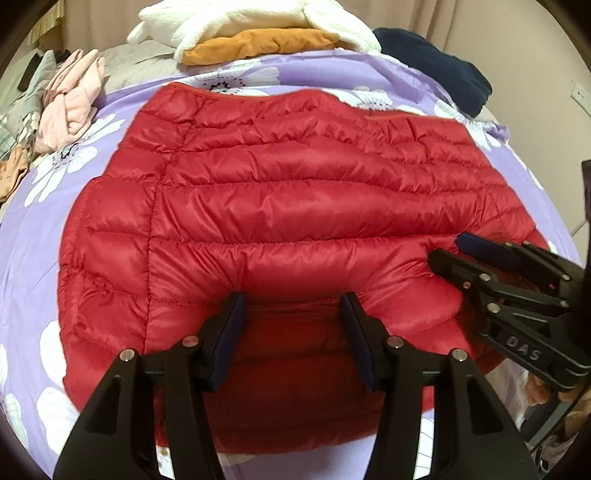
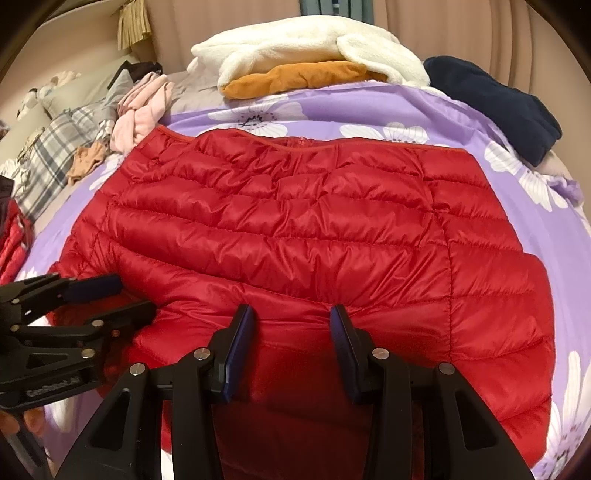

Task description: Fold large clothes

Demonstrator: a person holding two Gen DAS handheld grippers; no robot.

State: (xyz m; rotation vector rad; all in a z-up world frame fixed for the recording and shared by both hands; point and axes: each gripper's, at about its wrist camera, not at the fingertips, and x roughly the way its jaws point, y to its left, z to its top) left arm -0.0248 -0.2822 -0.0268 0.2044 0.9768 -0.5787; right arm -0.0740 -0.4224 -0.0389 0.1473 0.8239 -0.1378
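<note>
A red quilted down jacket (image 1: pixel 295 184) lies spread across the bed, its hem at the far side, and it fills the right wrist view too (image 2: pixel 295 221). My left gripper (image 1: pixel 293 306) is at the jacket's near edge, and a thick bunch of red fabric fills the gap between its pads. My right gripper (image 2: pixel 291 310) grips the same near edge a little to the right, with puffy fabric pressed between its pads. Each gripper shows in the other's view: the right gripper (image 1: pixel 448 251) comes in from the right, the left gripper (image 2: pixel 133 295) from the left.
A purple bedsheet (image 1: pixel 332 70) with white flowers covers the bed. At the far side lie a cream fleece (image 1: pixel 258 18) on an orange garment (image 1: pixel 258 44) and a navy garment (image 1: pixel 443 66). A pink garment (image 1: pixel 70 99) and plaid cloth (image 2: pixel 51 147) lie at the left.
</note>
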